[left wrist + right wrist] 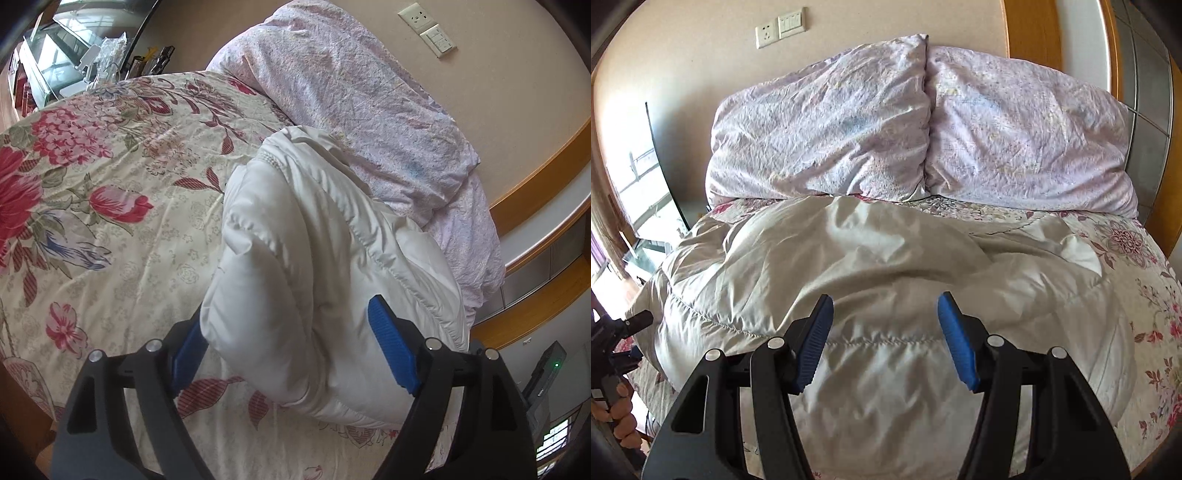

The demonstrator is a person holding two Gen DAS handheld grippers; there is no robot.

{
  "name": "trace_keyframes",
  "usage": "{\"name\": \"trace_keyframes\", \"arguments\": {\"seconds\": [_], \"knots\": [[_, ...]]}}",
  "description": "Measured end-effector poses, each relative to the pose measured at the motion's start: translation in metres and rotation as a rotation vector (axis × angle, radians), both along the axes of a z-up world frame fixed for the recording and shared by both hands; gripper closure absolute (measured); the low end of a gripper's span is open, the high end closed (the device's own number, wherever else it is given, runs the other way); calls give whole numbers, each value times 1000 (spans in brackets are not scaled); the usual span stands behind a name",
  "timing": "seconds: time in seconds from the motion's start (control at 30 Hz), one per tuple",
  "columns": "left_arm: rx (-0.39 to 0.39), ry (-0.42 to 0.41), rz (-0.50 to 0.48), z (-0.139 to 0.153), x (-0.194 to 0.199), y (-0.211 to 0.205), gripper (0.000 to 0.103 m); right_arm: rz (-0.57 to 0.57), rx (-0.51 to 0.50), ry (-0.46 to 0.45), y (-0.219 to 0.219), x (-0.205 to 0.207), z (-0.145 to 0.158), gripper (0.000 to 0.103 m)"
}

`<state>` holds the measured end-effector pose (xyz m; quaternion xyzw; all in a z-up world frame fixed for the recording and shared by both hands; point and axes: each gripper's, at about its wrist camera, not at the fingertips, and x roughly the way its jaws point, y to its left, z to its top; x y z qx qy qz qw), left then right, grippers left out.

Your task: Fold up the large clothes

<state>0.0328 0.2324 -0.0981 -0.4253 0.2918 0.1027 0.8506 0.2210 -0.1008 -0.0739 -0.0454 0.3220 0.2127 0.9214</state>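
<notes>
Below: white puffer jacket (pixel 879 295) lies crosswise just ahead of the open, empty right gripper (pixel 885 339); left gripper (pixel 291 354), jaws spread, straddles its end.

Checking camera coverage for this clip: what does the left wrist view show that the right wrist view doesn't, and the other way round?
Only the left wrist view: the glass-topped table with clutter past the far side of the bed, and a dark device with a green light at lower right.

Only the right wrist view: both lilac pillows side by side, the jacket's full spread, and a hand at the lower left edge.

Both: the white padded jacket on the floral bedspread, the wall socket and switch, and blue fingers standing apart.
</notes>
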Motion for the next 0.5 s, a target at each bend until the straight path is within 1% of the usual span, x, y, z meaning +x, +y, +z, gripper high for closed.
{"name": "trace_keyframes", "arguments": {"seconds": [0.13,0.2,0.3,0.37,0.43,0.5], "knots": [[-45,-14,-1,-8,6,0,20,-31,-57,44,13,7,-30,41],[-62,-22,5,-11,10,0,20,-43,-58,32,13,7,-40,40],[-93,-29,14,-17,13,1,20,-78,-12,25,2,-9,-35,40],[-110,-31,22,-20,15,3,20,-81,-5,22,-3,-16,-36,39],[-113,-39,38,-20,17,5,20,-69,-51,31,2,-16,-45,38],[-139,-51,52,-20,19,7,20,-57,-118,34,12,-13,-54,37]]}}
